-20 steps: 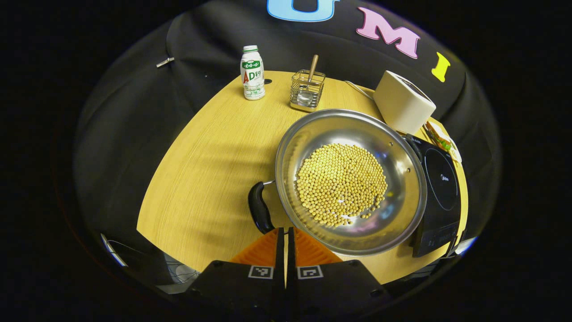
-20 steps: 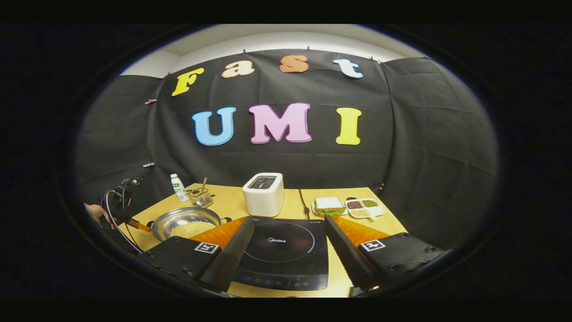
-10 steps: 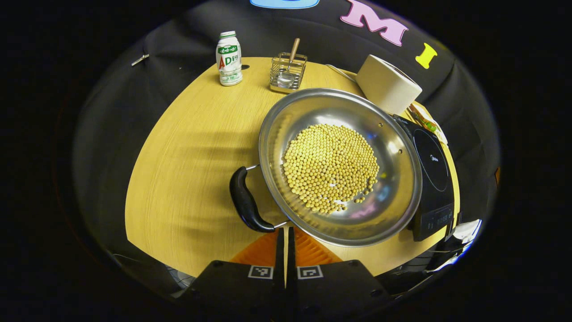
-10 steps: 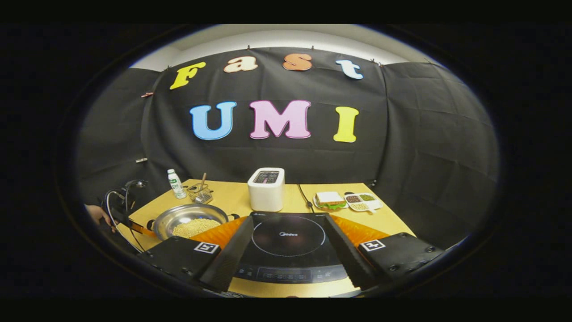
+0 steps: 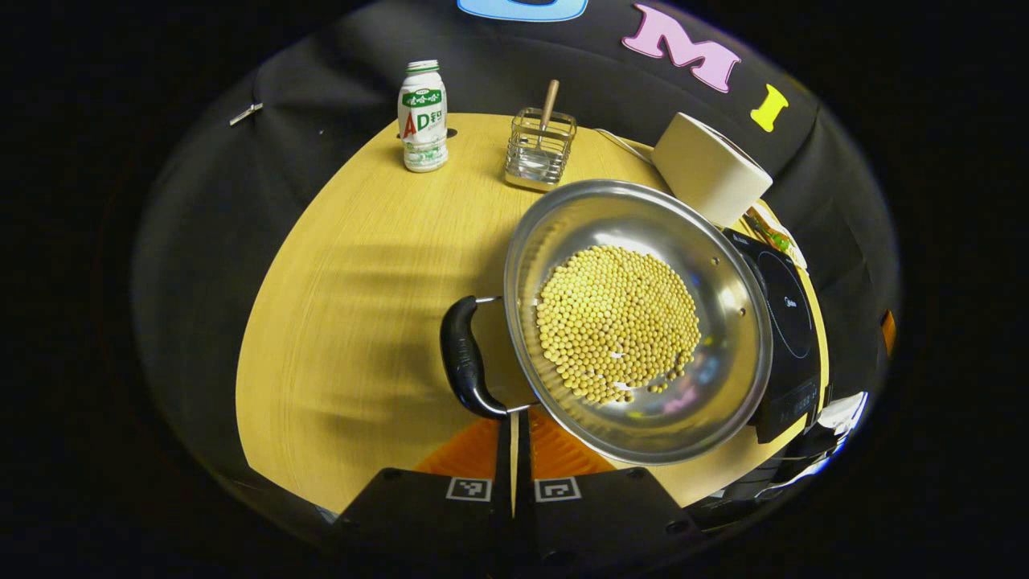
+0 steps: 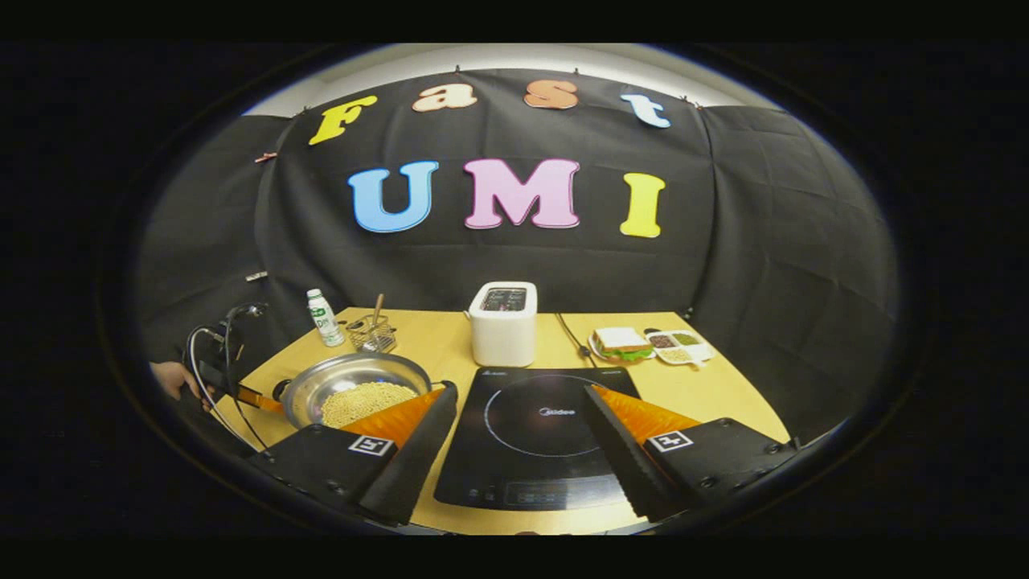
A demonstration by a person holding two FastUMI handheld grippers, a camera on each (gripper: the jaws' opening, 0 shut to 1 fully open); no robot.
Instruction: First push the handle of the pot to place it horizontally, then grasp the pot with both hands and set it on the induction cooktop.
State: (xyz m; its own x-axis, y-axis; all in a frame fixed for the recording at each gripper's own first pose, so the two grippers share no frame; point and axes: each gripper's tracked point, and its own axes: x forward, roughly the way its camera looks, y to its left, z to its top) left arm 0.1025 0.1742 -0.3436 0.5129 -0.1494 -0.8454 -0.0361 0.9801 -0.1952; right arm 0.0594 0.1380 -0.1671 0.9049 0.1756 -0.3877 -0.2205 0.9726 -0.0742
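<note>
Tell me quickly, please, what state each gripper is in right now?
Left gripper: shut, holding nothing, tips by the pot handle.
Right gripper: open, empty, over the cooktop.

A light wood-grain desk (image 6: pixel 450 342) carried everything. Near its back left corner stood a small drink bottle (image 5: pixel 423 117), with a wire holder (image 5: pixel 539 148) holding a wooden-handled utensil beside it. A steel pot (image 5: pixel 727 273) of soybeans (image 5: pixel 617 322) sat at the left, just beside a black induction cooktop (image 6: pixel 540 430). Behind the cooktop stood a white toaster (image 6: pixel 504 323); to its right lay a sandwich plate (image 6: pixel 620 343) and a divided tray (image 6: pixel 680 346).
</note>
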